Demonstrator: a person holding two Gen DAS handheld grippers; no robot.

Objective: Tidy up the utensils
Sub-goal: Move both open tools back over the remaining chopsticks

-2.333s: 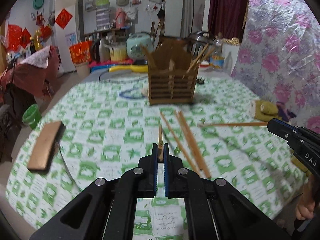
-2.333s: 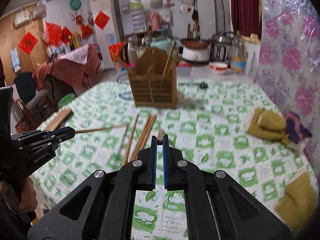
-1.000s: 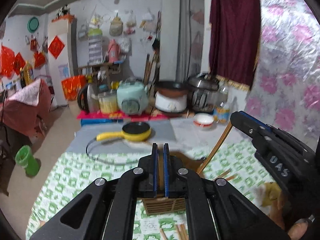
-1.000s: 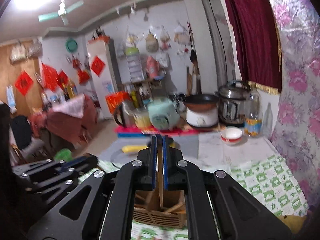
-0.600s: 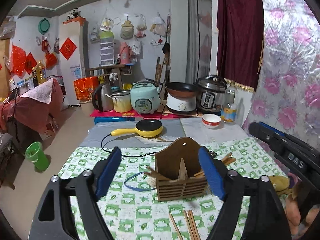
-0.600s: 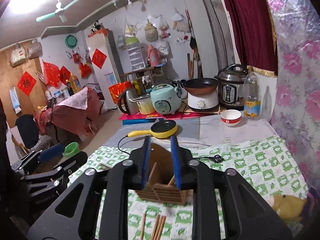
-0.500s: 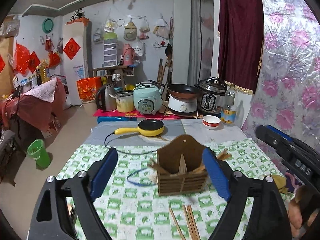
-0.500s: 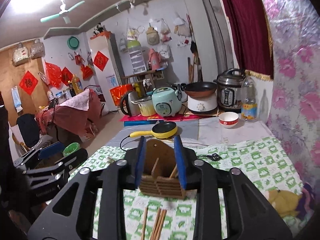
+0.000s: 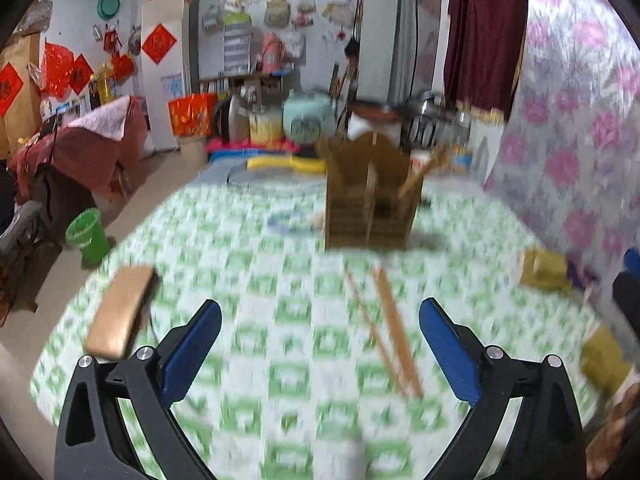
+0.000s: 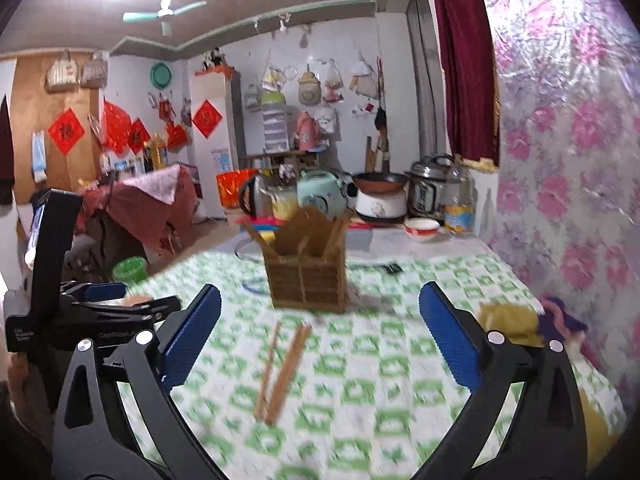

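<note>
Chopsticks (image 9: 390, 330): slim wooden sticks, loose on bench (image 9: 256, 292), in front of holder.
Holder (image 10: 307, 268): slatted wooden box, peaked back, sticks leaning inside.
Left hand-held gripper (image 9: 320, 348): raised over bench, blue ribbed pads spread, empty.
Right hand-held gripper (image 10: 320, 336): likewise spread, empty.
Cloth: green-white checks.
Writing: blurred, unreadable.

Domestic kitchen-dining room: cooking appliances including a rice cooker (image 10: 322, 196) and wok (image 10: 379, 179), refrigerator (image 10: 212, 152), ceiling fan (image 10: 165, 8), checked tablecloth (image 10: 360, 380).
</note>
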